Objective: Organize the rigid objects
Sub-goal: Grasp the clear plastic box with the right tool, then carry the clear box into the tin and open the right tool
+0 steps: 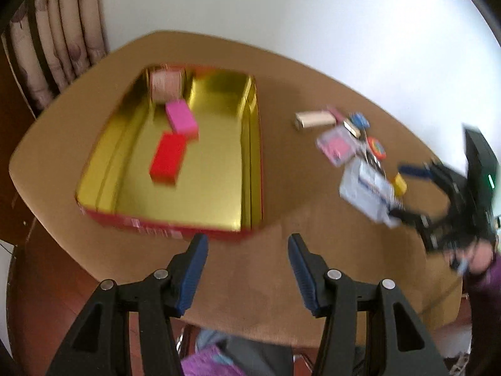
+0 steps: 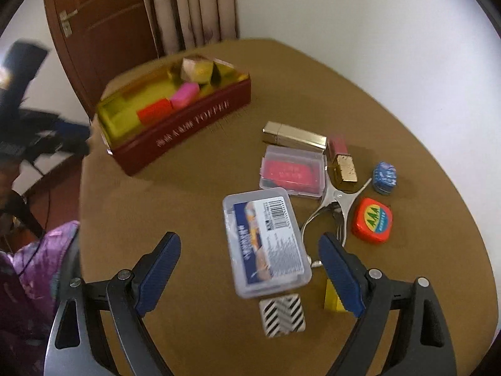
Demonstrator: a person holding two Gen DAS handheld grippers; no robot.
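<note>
progress: early by my read. Three items in the tin (image 1: 94,213), ten loose ones counted on the tabletop (image 2: 188,188).
tin: gold inside, red outside, ahead-left of the left claw (image 1: 247,244), far ahead-left of the right claw (image 2: 249,247).
in tin, count 3: one red block (image 1: 167,158), one pink block (image 1: 181,120), one pale roll-like thing (image 1: 166,86) at the far end; blurred, can't say what it is.
loose, count 10: two clear cases, one with a blue label (image 2: 264,244) and one with a red insert (image 2: 291,172); one long gold box (image 2: 292,136); one small gold box (image 2: 344,169); one pink piece (image 2: 338,144) just behind it; one blue tin (image 2: 385,177); one red tin (image 2: 372,219); one metal tool (image 2: 338,200); one striped card (image 2: 281,315); one yellow block (image 2: 332,297).
count caveat: pile overlaps, something small could be hidden under the cases.
left claw: jaws apart, nothing between them, over bare tabletop just short of the tin's near wall.
right claw: jaws wide apart, nothing gripped. Blue-label case lies between and just ahead of the pads, not touched as far as I can tell. Yellow block sits against the right-hand pad, partly hidden.
left to do: all loose items need to go in the tin, judging by the task. Blue-label case looks like the next pick.
</note>
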